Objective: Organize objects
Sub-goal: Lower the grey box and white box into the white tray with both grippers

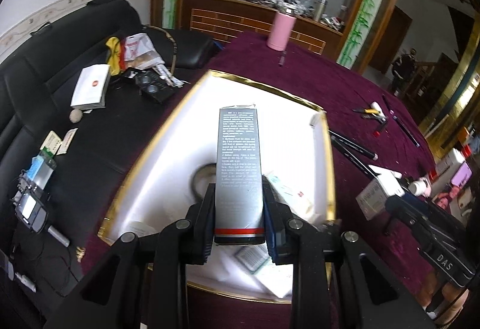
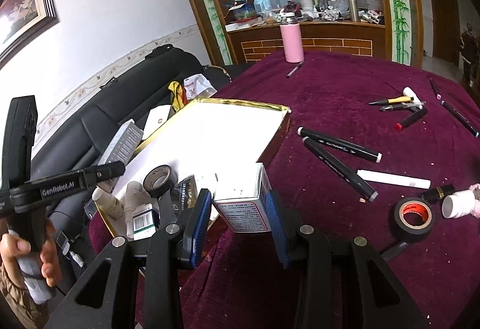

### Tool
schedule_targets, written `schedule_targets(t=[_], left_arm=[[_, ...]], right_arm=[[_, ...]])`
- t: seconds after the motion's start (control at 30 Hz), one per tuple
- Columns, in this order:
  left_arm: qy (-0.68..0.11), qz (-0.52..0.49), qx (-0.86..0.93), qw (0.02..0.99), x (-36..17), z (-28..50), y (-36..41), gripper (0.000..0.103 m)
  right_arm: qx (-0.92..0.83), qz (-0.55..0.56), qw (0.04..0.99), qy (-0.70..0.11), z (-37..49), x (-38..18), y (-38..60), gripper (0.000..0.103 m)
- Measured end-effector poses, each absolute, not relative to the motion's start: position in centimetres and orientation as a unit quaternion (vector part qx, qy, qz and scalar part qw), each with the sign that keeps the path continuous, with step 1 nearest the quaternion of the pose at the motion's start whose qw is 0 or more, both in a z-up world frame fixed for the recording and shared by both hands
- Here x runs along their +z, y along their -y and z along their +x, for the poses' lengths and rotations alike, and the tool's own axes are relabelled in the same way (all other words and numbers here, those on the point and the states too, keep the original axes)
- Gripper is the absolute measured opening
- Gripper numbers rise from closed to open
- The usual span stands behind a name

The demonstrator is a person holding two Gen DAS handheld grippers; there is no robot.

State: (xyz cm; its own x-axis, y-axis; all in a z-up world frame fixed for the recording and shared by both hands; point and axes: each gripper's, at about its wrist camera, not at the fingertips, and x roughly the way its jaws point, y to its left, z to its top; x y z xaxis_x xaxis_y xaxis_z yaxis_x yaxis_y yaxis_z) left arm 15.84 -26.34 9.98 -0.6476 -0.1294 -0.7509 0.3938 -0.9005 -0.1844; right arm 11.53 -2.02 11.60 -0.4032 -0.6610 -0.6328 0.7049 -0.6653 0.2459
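Left hand-held gripper (image 1: 239, 209) clamped on grey carton (image 1: 238, 167), lower centre, above gold-rimmed tray (image 1: 325, 149).
Right hand-held gripper (image 2: 240, 203) closed on white box (image 2: 243, 203) beside tray edge, over purple surface (image 2: 330, 89). Step judged: loading tray; next: lower, release.

The tray (image 2: 285, 113) sits at the left edge of the surface (image 2: 330, 83), with the sofa (image 2: 90, 131) beside it on the left. Inside the tray's near end lie a tape roll (image 2: 158, 180) and small bottles (image 2: 109, 203). Right of the tray, two markers (image 2: 339, 146) lie crossed on the surface; nearer and further right sits another tape roll (image 2: 414, 219). At the far edge stands a flask (image 2: 291, 40), a pen (image 2: 295, 70) just before it.
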Motion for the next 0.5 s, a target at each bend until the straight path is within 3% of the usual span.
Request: schedule_targets(t=[0.5], left_arm=[[-0.154,0.429,-0.877,0.152,8.2,11.6,32.3,0.027]], right_arm=[[-0.831,0.37,0.414,-0.033,11.5,11.0,2.8,0.042]])
